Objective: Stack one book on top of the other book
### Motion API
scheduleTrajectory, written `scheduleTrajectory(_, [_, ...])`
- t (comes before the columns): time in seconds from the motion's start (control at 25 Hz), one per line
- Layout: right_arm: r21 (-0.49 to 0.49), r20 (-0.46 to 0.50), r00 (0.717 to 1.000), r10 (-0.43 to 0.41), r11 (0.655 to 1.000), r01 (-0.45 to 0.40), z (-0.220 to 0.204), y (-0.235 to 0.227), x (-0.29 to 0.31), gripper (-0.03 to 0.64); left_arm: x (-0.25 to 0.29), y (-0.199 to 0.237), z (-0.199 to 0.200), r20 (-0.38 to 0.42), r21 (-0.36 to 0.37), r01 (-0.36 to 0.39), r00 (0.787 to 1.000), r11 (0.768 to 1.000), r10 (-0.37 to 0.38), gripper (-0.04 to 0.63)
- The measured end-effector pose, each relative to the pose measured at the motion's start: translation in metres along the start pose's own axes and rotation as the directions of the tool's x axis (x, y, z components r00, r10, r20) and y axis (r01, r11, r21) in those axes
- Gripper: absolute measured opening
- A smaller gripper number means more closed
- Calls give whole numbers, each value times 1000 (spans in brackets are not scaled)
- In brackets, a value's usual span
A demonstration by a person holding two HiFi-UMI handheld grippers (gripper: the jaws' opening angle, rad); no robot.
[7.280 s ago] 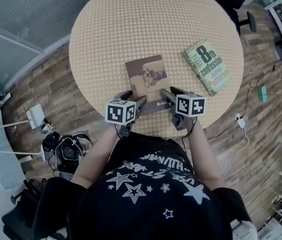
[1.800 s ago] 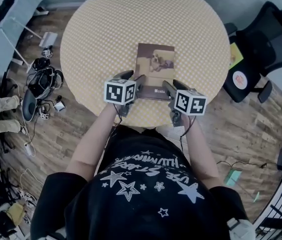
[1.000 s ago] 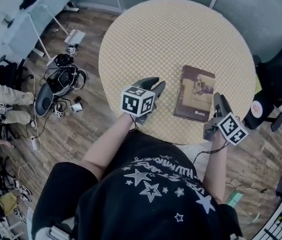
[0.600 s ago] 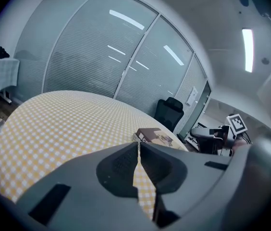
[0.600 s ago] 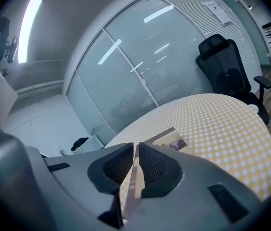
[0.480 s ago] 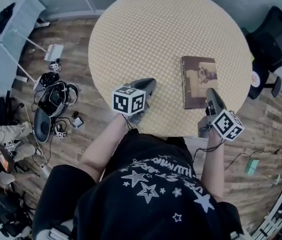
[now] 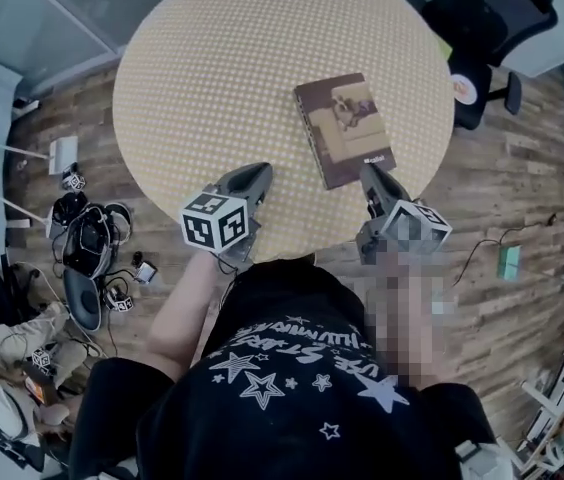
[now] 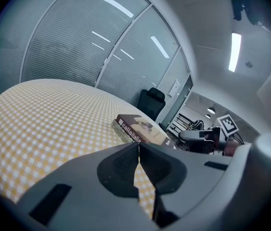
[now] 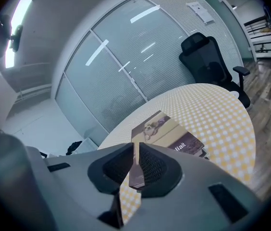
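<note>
A brown book (image 7: 347, 128) lies flat on top of a second book, whose spine (image 8: 121, 135) shows just beneath it, on the round checked table (image 7: 212, 68). My left gripper (image 7: 257, 171) hovers over the table's near edge, well left of the stack, shut with nothing in it. My right gripper (image 7: 370, 173) sits just short of the stack's near corner, apart from it. Its jaws have just been closing and stand shut with nothing between them. The right gripper view looks past its own right gripper (image 9: 135, 146) at the top book's cover (image 9: 166, 129).
A black office chair (image 7: 482, 18) stands beyond the table at the right. Bags and gear (image 7: 92, 258) lie on the wooden floor at the left. A cable and a small teal object (image 7: 509, 260) lie on the floor at the right.
Both grippers have left the book's near corners, drawn back and apart, and their jaws have gone from open to shut. The head view has swung, so the stack shows farther right.
</note>
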State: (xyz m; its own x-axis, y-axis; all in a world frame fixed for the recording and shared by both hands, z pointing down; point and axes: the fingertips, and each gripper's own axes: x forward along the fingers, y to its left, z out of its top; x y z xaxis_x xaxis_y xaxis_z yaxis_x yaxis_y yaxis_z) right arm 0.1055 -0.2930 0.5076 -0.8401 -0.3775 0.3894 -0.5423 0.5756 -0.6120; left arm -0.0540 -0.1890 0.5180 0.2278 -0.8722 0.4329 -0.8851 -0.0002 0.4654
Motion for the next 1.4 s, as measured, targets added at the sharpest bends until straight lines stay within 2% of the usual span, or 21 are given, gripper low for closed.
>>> scheduleTrajectory(0.2, [2, 25, 998, 62, 998, -62, 8, 1, -17, 51, -4, -31, -7, 18, -2, -31, 999, 1000, 31, 14])
scheduleTrajectory(0.4, [-14, 11, 993, 114, 993, -114, 5, -9, -30, 52, -7, -57, -12, 47, 14, -68, 997, 998, 67, 14])
scheduleTrajectory(0.48, [-12, 13, 992, 129, 992, -129, 7, -11, -32, 51, -9, -68, -8, 65, 40, -75, 995, 996, 73, 14])
scheduleTrajectory(0.6, [-6, 28, 988, 152, 988, -152, 11, -7, -37, 51, -12, -84, 2, 89, 116, -78, 994, 990, 67, 14])
scheduleTrajectory(0.72, [-29, 33, 985, 171, 985, -170, 13, 1, -39, 52, -14, -89, 18, 139, 107, -72, 989, 992, 57, 14])
scheduleTrajectory(0.84, [-42, 37, 986, 165, 986, -164, 13, 6, -40, 52, -13, -95, 27, 156, 94, -44, 987, 995, 29, 14])
scheduleTrajectory(1.0, [-46, 56, 989, 140, 989, -138, 10, 12, -43, 52, -13, -102, 29, 136, 127, 23, 990, 992, -40, 14])
scheduleTrajectory(1.4, [-60, 146, 988, 58, 997, -50, -1, 58, -39, 52, -42, -75, 51, 126, 176, 146, 977, 973, -169, 14])
